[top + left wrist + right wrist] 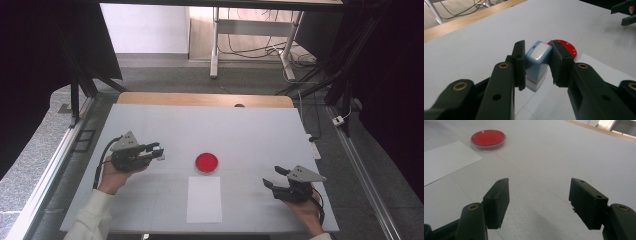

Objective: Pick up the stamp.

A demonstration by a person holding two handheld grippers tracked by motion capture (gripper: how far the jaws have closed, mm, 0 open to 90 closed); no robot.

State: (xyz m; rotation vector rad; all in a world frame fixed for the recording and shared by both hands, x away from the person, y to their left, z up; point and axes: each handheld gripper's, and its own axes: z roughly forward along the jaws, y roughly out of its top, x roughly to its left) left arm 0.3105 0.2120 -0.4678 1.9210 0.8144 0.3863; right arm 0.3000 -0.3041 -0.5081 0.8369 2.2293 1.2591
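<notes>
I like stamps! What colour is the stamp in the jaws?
Light blue, with a white base; the left gripper view shows the stamp best.

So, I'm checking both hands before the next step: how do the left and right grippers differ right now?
The left gripper is shut on a light blue stamp; the right gripper is open with nothing between its jaws. In the high view the left one points toward the red ink pad from the left, the right one from the right. Both are black, two-jawed and hand-held.

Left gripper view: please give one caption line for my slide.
Left hand-held gripper holds a blue stamp before a red ink pad.
</notes>
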